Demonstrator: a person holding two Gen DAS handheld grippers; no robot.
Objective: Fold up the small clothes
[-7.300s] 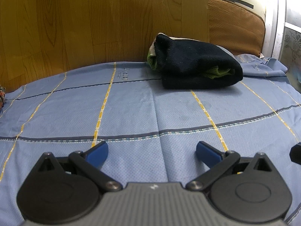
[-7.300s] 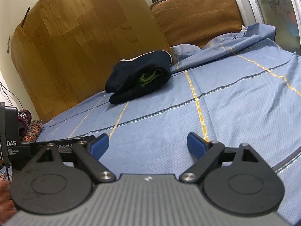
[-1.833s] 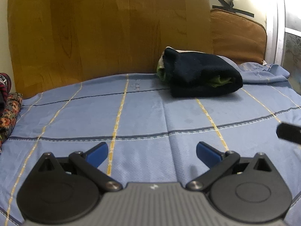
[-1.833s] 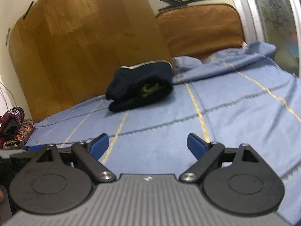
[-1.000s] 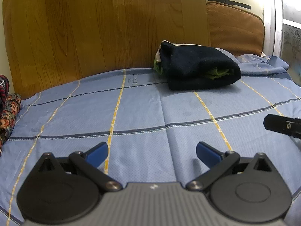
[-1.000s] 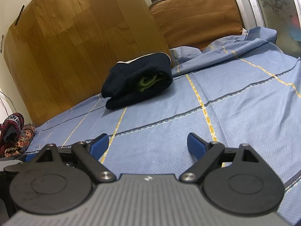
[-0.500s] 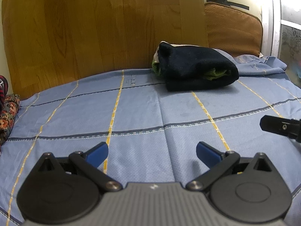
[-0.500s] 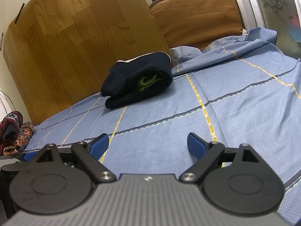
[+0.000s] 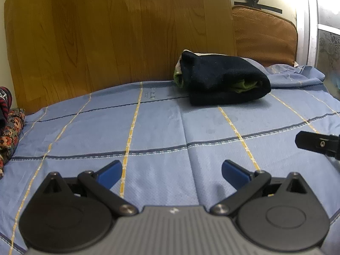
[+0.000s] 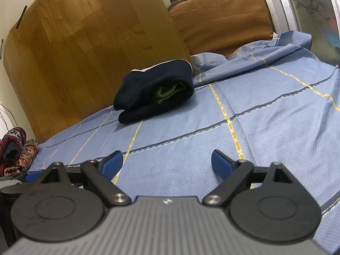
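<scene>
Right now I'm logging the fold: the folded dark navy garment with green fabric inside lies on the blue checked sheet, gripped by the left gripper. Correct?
Not quite. The folded dark navy garment lies on the blue checked sheet, but the left gripper is open, empty and well short of it, as the left wrist view shows.

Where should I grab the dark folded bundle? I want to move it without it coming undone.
Pinch the folded dark bundle across its layered open end, where green fabric peeks out, coming low from the front. Both the left gripper and right gripper are open and empty.
</scene>
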